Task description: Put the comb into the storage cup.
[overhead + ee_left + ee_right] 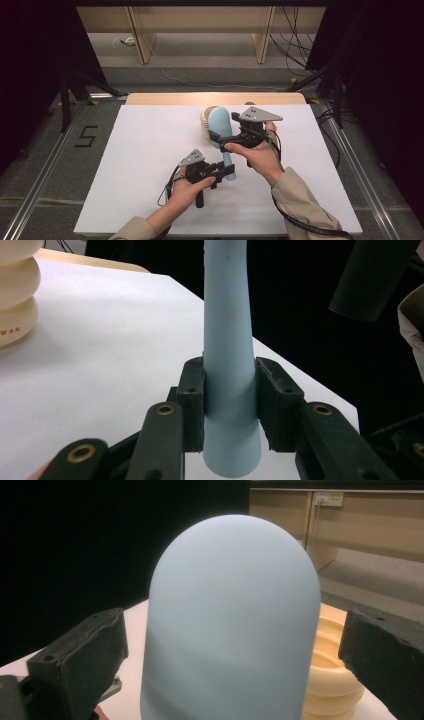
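High view: the left gripper (pixel 216 176) holds the handle end of a blue brush (pixel 221 131) above the white tabletop (pixel 145 165); the right gripper (pixel 220 139) sits at its head, beside a cream ribbed object (pixel 204 121).

Left gripper view: both fingers (pixel 192 390) clamp the handle.

Right gripper view: 2 fingers (pixel 80 652) flank the blue head, spread, not touching.

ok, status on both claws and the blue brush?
Left claw shut on blue brush handle. Right claw open, straddling brush head, pads clear. Cream ribbed object right behind.

Matt, smooth pale-blue plastic brush (pixel 232 625); ribbed cream plastic piece (pixel 332 675).
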`<move>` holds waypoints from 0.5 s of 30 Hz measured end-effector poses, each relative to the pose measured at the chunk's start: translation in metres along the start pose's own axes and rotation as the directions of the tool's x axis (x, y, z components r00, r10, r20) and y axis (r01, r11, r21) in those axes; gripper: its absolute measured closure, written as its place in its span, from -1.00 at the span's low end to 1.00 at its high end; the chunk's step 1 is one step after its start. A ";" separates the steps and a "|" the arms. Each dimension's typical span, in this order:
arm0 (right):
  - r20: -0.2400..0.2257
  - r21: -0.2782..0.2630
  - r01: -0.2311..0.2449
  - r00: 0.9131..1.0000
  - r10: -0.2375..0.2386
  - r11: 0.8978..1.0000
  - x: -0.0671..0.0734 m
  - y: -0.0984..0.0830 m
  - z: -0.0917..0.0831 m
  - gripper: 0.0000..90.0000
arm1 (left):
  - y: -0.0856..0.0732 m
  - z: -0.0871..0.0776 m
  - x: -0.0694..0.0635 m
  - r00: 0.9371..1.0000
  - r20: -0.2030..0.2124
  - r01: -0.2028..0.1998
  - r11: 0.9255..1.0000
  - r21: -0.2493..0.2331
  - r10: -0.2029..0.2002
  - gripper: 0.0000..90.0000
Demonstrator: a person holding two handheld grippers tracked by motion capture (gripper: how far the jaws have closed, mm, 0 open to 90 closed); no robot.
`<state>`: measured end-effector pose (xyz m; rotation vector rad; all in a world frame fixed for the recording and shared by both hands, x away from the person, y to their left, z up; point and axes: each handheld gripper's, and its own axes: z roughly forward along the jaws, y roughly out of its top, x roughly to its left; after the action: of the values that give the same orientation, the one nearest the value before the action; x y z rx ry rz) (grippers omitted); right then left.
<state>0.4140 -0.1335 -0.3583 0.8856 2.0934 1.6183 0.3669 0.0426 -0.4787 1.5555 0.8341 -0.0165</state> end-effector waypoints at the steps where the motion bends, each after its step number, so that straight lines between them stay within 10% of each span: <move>1: -0.001 0.000 -0.001 1.000 0.001 1.000 0.000 0.000 0.001 -1.00 | 0.000 0.000 0.000 1.000 0.002 0.001 1.000 -0.001 -0.001 0.47; 15: 0.000 -0.005 -0.008 1.000 0.008 1.000 -0.005 0.006 0.004 -1.00 | -0.004 0.003 -0.006 1.000 0.013 -0.019 1.000 0.013 0.018 0.47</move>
<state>0.4213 -0.1329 -0.3536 0.8943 2.0871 1.6267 0.3621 0.0373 -0.4795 1.5741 0.8107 -0.0188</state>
